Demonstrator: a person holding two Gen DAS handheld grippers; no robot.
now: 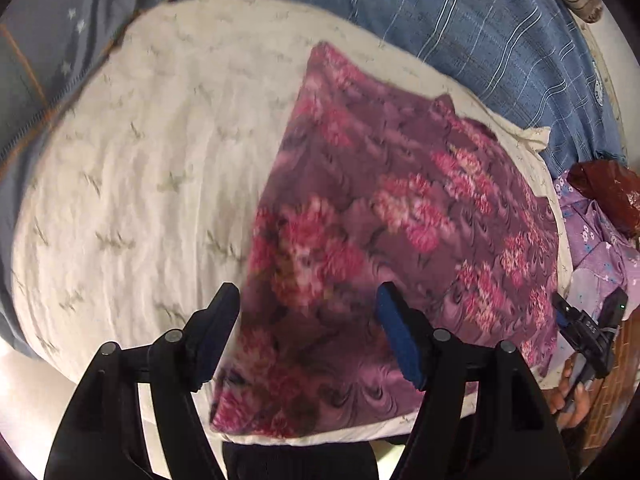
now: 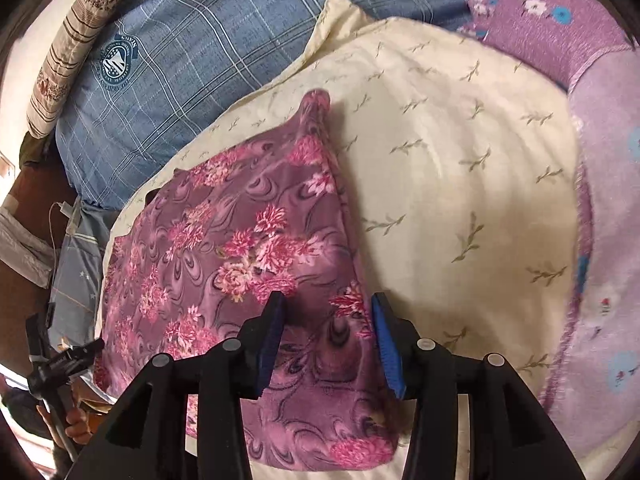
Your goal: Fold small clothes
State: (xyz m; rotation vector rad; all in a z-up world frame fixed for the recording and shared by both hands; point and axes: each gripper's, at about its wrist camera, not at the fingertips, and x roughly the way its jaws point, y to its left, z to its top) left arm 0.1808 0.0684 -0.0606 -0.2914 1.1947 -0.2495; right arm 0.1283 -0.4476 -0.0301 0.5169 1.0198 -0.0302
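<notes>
floral garment [image 1: 380, 220]: soft matt cloth | pillow [image 1: 140, 160]: matt crinkled cotton

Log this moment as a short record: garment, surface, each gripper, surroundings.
garment: purple floral cloth, lying flat
surface: cream leaf-print pillow beneath it
left gripper: open, fingers straddle the cloth's near corner, no grip seen
right gripper: open, above the cloth's right edge, no grip seen
surroundings: blue plaid bedding behind; lilac flowered fabric at right
</notes>
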